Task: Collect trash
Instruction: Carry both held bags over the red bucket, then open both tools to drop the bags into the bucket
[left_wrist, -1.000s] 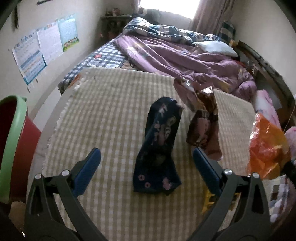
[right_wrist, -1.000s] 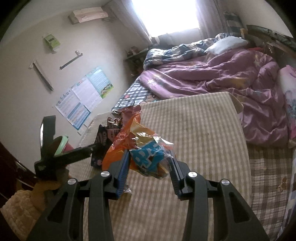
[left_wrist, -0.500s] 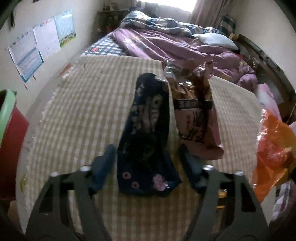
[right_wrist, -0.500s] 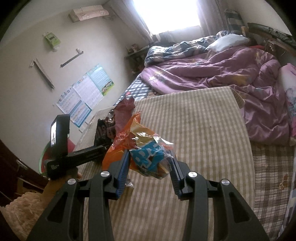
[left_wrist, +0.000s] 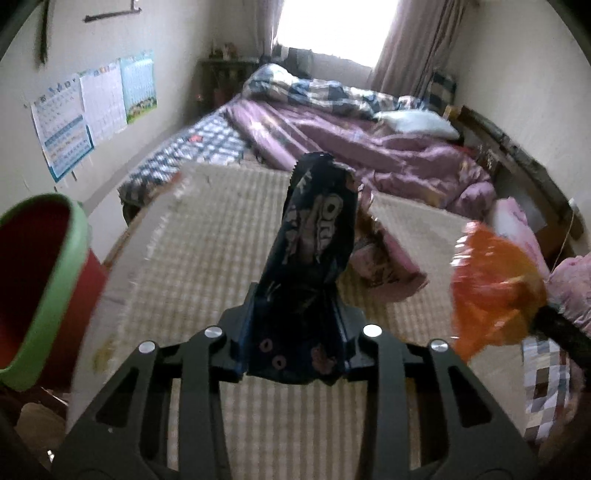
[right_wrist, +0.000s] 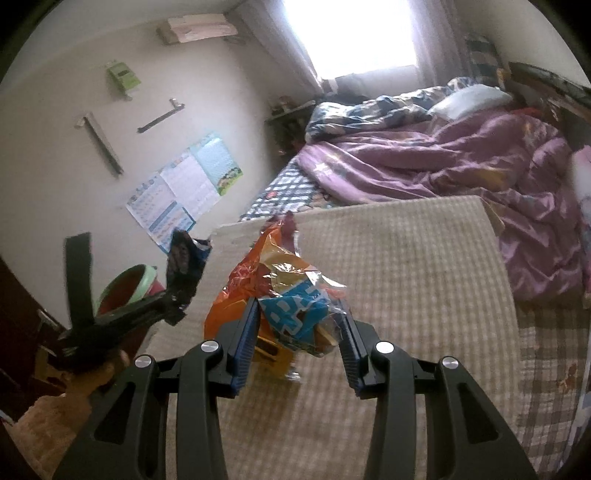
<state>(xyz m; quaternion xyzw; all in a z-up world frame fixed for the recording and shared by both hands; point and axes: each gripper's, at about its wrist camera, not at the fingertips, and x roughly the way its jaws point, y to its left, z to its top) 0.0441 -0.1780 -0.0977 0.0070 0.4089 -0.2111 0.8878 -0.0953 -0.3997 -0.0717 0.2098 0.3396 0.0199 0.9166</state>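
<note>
A dark blue cookie wrapper (left_wrist: 317, 240) stands up between the pads of my left gripper (left_wrist: 295, 332). Its jaws are closing and pinch the wrapper's lower end, which hangs clear of the checked mat (left_wrist: 207, 258). From the right wrist view the left gripper (right_wrist: 173, 306) and its blue wrapper (right_wrist: 184, 266) hover near the bin. My right gripper (right_wrist: 299, 328) is shut on a bundle of an orange snack bag (right_wrist: 236, 295) and a blue-and-white wrapper (right_wrist: 295, 314). A pink-brown wrapper (left_wrist: 384, 266) lies on the mat behind the blue one.
A red bin with a green rim (left_wrist: 48, 280) stands beside the mat's left edge. A yellow scrap (right_wrist: 273, 354) lies on the mat under the right gripper. A rumpled purple quilt (right_wrist: 480, 173) and pillows fill the bed beyond. A person's hand (right_wrist: 92, 373) holds the left gripper.
The left gripper closed from wide open onto the dark blue wrapper and lifted it off the mat. The right gripper kept its grip on the orange bundle and shifted slightly.
</note>
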